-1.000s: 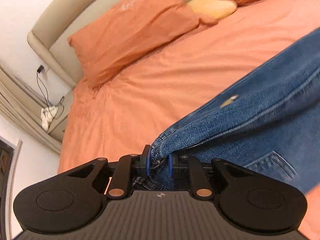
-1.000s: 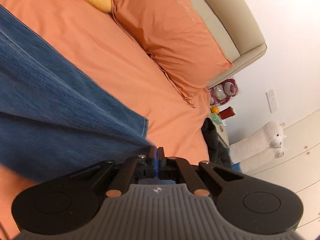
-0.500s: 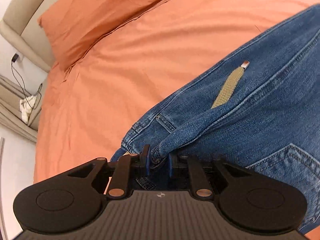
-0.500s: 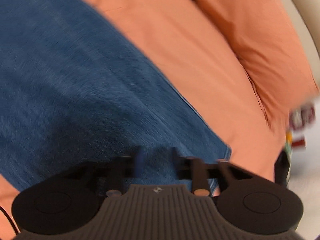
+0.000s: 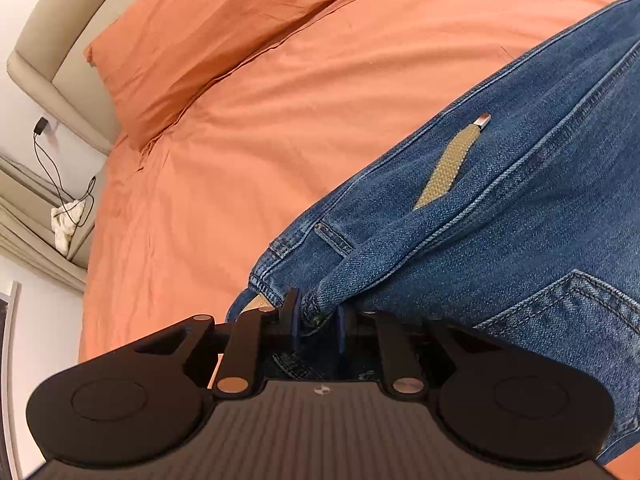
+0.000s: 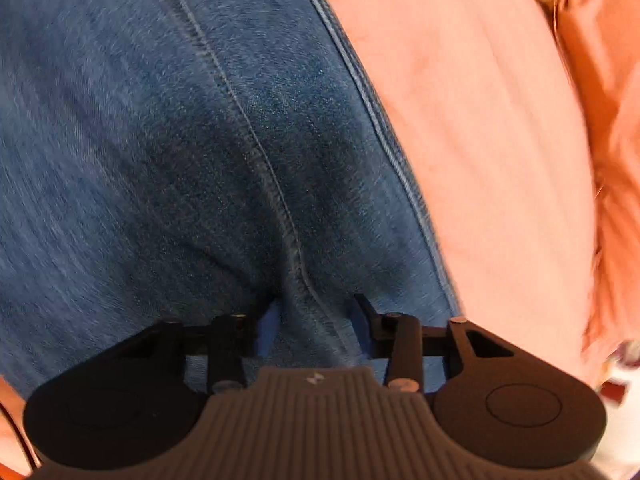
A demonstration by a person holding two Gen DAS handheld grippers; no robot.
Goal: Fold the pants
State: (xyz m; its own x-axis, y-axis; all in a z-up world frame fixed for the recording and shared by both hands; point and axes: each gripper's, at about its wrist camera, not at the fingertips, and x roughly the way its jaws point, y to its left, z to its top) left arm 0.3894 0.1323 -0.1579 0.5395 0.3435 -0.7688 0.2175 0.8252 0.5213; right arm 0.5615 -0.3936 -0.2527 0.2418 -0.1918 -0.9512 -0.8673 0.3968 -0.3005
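An orange bedsheet point(image 5: 248, 152) fills most of both views, a broad, soft surface that gives room to spread and fold clothing. A matching orange pillow point(image 5: 208, 28) lies at the upper left of the left wrist view against a beige headboard point(image 5: 52, 60), with a bedside shelf carrying a charger cable point(image 5: 60, 176) at the far left edge.

The blue jeans point(image 5: 500, 220) lie across the right half of that view, running from the lower centre to the upper right, waist end nearest the camera. A back pocket shows at the lower right, and a tan woven strap with a metal tip point(image 5: 452, 160) pokes out near the middle right.

The left gripper point(image 5: 316, 320) is clamped on a bunched fold of the waistband at bottom centre, probably to pin that end in place while the other end is handled.

In the right wrist view the denim covers the left and centre, a stitched seam running down to the right gripper point(image 6: 316, 320) at bottom centre. That view is blurred, so contact is hard to judge: its jaws are closing with a ridge of denim between them, but the pads do not appear to press on it yet. This looks like a fresh grasp on the leg for the next fold.
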